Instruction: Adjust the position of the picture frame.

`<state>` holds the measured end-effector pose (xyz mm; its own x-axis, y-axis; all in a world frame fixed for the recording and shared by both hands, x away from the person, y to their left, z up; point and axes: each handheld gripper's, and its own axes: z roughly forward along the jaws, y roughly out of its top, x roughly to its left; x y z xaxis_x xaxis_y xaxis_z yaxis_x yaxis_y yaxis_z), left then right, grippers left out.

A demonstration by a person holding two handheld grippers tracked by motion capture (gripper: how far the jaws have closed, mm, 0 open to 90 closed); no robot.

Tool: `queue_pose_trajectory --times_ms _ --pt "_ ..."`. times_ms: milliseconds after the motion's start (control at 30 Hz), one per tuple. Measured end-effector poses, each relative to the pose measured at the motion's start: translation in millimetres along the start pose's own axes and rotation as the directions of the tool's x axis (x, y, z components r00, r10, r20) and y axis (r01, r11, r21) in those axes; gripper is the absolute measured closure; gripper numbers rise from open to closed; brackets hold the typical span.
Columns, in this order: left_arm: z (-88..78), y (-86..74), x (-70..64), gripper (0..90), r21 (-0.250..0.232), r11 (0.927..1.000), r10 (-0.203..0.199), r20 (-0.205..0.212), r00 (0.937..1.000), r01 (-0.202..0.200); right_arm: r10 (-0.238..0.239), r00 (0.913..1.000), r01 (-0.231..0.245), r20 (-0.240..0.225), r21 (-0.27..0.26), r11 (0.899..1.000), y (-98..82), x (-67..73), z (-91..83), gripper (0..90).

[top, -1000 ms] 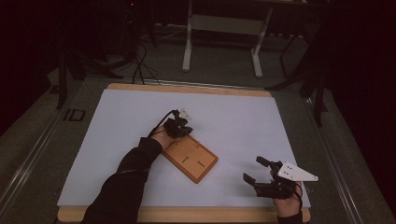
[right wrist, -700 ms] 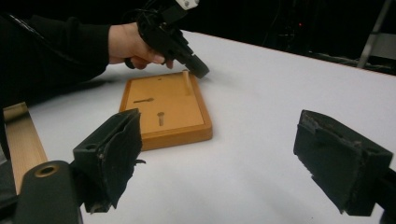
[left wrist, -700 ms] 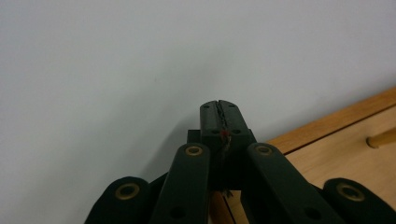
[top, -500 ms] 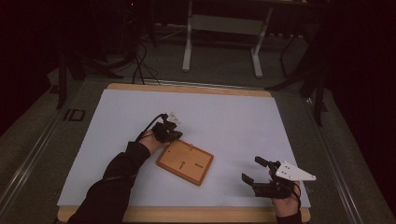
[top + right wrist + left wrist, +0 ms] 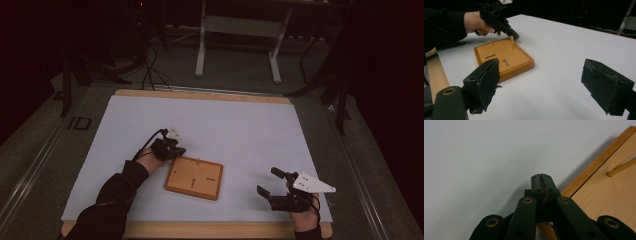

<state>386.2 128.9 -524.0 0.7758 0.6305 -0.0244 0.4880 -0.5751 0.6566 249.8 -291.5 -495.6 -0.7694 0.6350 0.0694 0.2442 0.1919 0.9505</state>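
— Any writing you can make out?
— Just one marking: "ID", in pale letters on the dark floor strip (image 5: pixel 80 123) left of the table.
— Nothing on the wooden board (image 5: pixel 194 178)?
— No, only slots and a peg there, no lettering.

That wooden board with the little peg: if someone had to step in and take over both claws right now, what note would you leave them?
Left claw: shut, nothing between its jaws, its tip at the far left corner of the wooden board, close to the upright peg.
Right claw: open and empty, resting apart from the board near the table's front right edge.
Board: lies flat on the white table, front and centre; one peg stands upright near its far edge, with a slot and a keyhole-shaped cut in its top.
Done: the board has been slid and turned to its present place.
Left: probably final positioning; what comes after is unclear.
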Motion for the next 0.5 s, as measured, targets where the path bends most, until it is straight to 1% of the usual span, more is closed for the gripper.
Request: queue_pose_trajectory --times_ms 67,133,233,367,467,500 --pt "-2.6 -3.2 -0.9 90.0 -0.001 1.0000 0.003 0.001 1.0000 -0.003 0.002 1.0000 -0.002 0.000 -0.001 1.000 0.1 -0.3 0.3 14.8" --pt "-4.8 -5.6 -2.1 90.0 0.002 1.0000 -0.003 0.003 1.0000 0.003 0.005 1.0000 -0.005 -0.001 0.000 1.000 -0.1 -0.4 1.0 14.8" --pt "-7.6 -8.7 -4.5 90.0 0.009 1.0000 0.000 0.002 1.0000 0.000 -0.001 1.0000 0.001 -0.004 0.004 1.000 0.1 0.0 1.9 14.8" --pt "-8.9 -16.1 -8.0 90.0 0.028 0.9996 0.001 0.008 1.0000 -0.001 0.000 1.0000 0.000 -0.004 0.007 1.000 -0.1 0.1 2.9 14.7" --pt "-9.8 -21.2 -9.1 90.0 0.028 0.9996 -0.005 0.006 1.0000 0.005 0.002 1.0000 -0.002 -0.002 0.006 1.000 -0.1 -0.1 2.8 14.8" --pt "-10.2 -22.2 -9.1 90.0 0.024 0.9996 -0.014 0.007 0.9999 0.014 0.004 1.0000 -0.004 -0.002 0.007 1.000 -0.2 -0.2 3.1 14.8"
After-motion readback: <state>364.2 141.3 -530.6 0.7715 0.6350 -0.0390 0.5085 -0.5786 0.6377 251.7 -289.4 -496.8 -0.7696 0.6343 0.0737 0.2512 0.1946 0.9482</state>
